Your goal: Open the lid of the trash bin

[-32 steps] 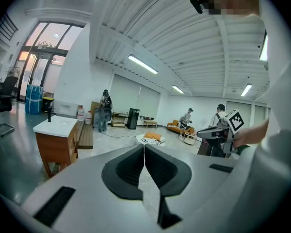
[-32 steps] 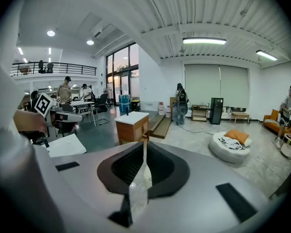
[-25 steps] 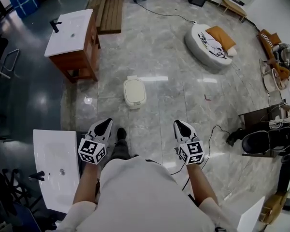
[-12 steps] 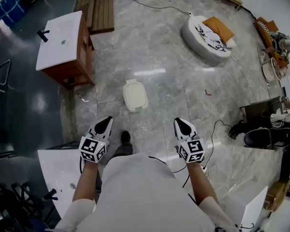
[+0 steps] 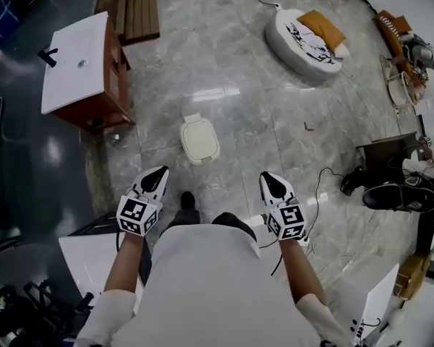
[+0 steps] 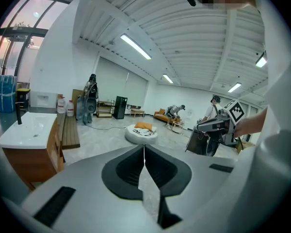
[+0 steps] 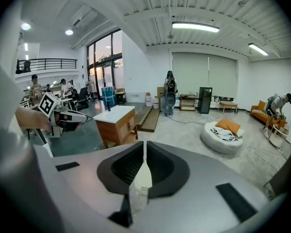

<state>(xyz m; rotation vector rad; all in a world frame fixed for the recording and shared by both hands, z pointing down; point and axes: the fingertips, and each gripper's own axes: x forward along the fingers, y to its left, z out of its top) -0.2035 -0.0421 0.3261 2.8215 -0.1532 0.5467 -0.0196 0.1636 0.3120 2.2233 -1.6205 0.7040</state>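
Far left of the trash bin (image 5: pixel 200 140) stands a wooden washstand (image 5: pixel 79 67), the left gripper (image 5: pixel 158 173) hangs clenched and empty below-left of the bin, which sits lid-down on the floor (image 5: pixel 267 129), and the right gripper (image 5: pixel 269 179), equally clenched and empty, hangs below-right of it.

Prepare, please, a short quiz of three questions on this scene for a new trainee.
1. True or false: the trash bin on the floor has its lid raised.
2. Choose one. The left gripper and the right gripper are: A) clamped on the lid; B) shut, empty, apart from the bin; C) wide open.
3. In the head view, which furniture stands up and left of the bin?

Key: 1 false; 2 B; 3 the wooden cabinet with a white sink top.
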